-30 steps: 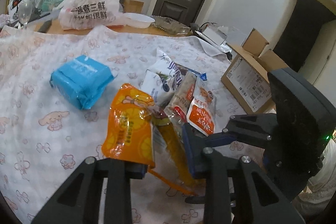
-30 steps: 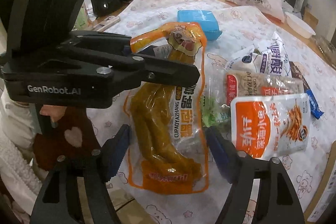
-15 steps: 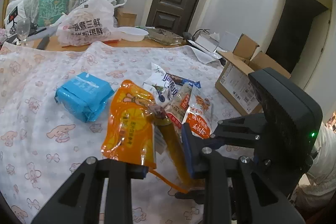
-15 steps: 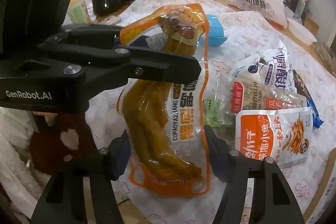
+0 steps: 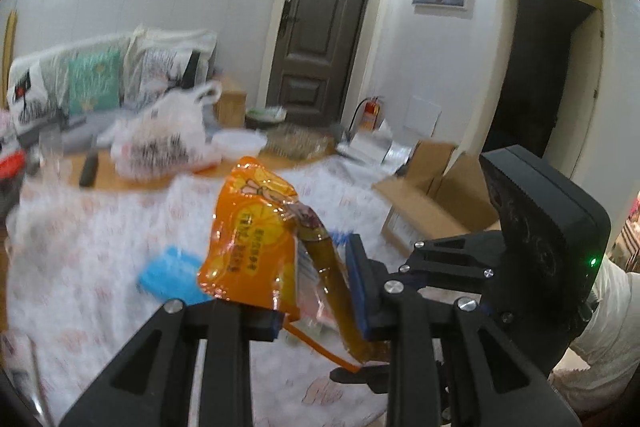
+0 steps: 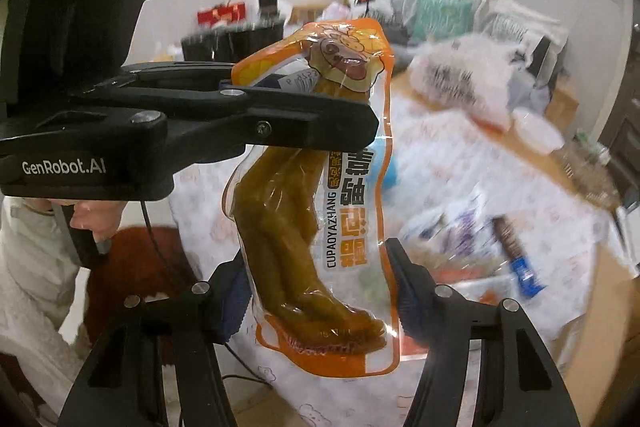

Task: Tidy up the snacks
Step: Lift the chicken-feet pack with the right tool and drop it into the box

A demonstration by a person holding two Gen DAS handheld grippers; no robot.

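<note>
Two grippers now hold the orange snack pouch point(image 6: 320, 195) clear of the table, where a second ago it lay flat on the printed tablecloth point(image 5: 100, 227) among the other packets; the room's walls and door fill the upper view now, and the background is smeared with motion. Readable print on the pouch: "CUPAOYAZHANG" running along its length beside large orange Chinese characters, with a cartoon figure at the top; the left gripper's body reads "GenRobot.AI". My left gripper point(image 5: 316, 311) is clamped on the pouch near its upper end, pads pinching the film from both sides. My right gripper point(image 6: 316, 291) straddles the lower end, its blue pads point(image 6: 408, 291) standing at either edge of the pouch; from the frames I cannot tell whether they press on it. A blue packet point(image 5: 172, 277) and the remaining snack packets point(image 6: 472, 239) lie below on the cloth, blurred.
</note>
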